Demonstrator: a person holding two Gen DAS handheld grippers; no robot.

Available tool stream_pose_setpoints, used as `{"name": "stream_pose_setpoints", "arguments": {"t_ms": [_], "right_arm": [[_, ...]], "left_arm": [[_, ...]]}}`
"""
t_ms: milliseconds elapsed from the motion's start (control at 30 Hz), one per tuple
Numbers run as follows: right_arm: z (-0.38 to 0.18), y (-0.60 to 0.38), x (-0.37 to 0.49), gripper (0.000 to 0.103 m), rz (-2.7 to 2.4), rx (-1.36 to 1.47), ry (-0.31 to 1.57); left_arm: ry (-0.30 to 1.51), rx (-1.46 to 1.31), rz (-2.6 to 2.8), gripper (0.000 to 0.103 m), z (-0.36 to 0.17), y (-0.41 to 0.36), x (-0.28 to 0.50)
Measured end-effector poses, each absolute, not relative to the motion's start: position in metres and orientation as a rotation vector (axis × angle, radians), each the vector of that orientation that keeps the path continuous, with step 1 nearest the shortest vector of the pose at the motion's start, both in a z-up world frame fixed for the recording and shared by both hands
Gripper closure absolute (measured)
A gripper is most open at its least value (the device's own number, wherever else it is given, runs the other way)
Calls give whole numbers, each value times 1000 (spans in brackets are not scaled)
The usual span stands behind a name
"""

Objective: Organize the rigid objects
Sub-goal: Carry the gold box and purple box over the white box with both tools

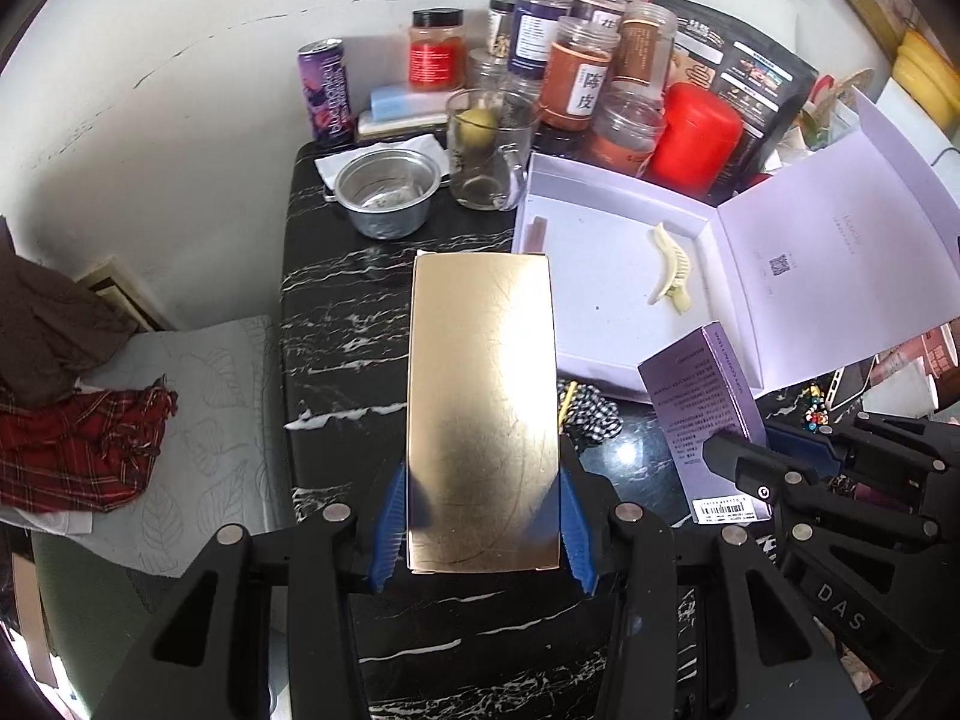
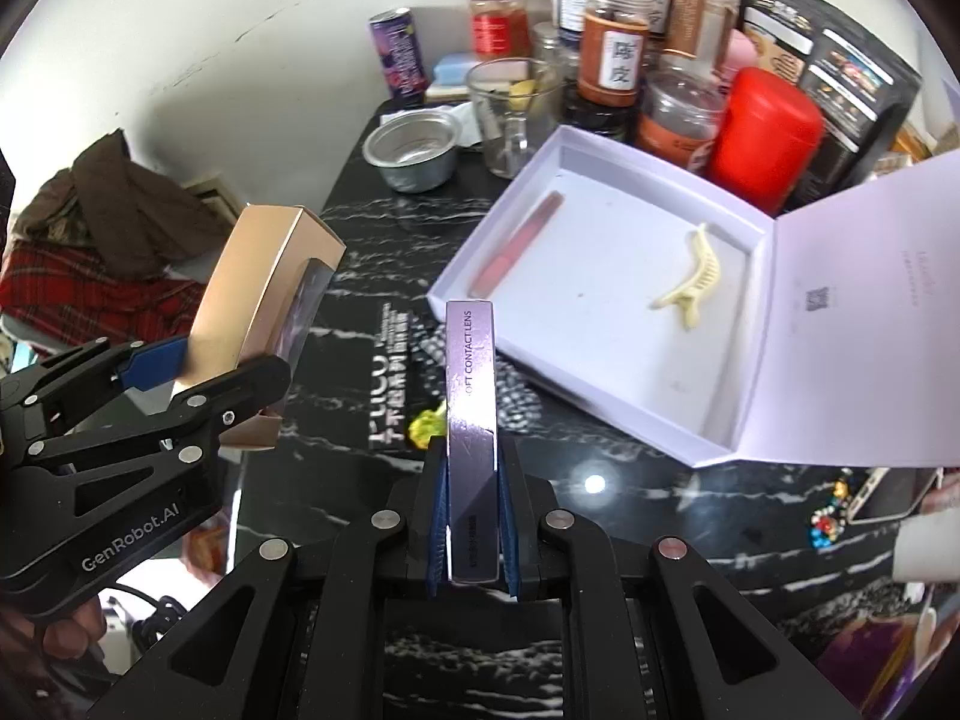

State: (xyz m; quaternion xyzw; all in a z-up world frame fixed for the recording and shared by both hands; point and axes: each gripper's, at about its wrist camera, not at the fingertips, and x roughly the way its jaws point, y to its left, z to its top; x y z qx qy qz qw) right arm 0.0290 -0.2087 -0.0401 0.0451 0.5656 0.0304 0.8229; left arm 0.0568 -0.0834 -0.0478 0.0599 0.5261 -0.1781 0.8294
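Note:
My left gripper [image 1: 480,516] is shut on a gold box [image 1: 483,408], held above the black marble table [image 1: 336,324]; the same gold box [image 2: 264,294] shows at the left of the right wrist view. My right gripper [image 2: 471,534] is shut on a thin purple contact-lens box [image 2: 471,396], seen edge-on; that purple box [image 1: 705,414] also appears at the right of the left wrist view. An open lilac gift box [image 2: 540,180] lies behind, holding a cream hair clip [image 2: 696,276] and a red stick [image 2: 516,246].
Jars [image 1: 579,72], a red canister [image 1: 696,132], a purple can [image 1: 327,93], a glass mug [image 1: 489,147] and a metal bowl [image 1: 387,192] crowd the table's far end. A checkered cloth [image 1: 591,414] lies below the boxes. Plaid fabric [image 1: 78,450] sits left of the table.

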Motion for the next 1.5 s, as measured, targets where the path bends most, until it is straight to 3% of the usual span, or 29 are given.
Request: {"name": "stream_pose_setpoints", "arguments": {"t_ms": [900,1500], "right_arm": [[-20,-281,72,88,-78,116,1144],[-29,-320,119,88,-126,129,1130]], "left_arm": [[1041,168,-479,59,-25,-156,119],[1048,188,-504,59,-45,-197,172]]}}
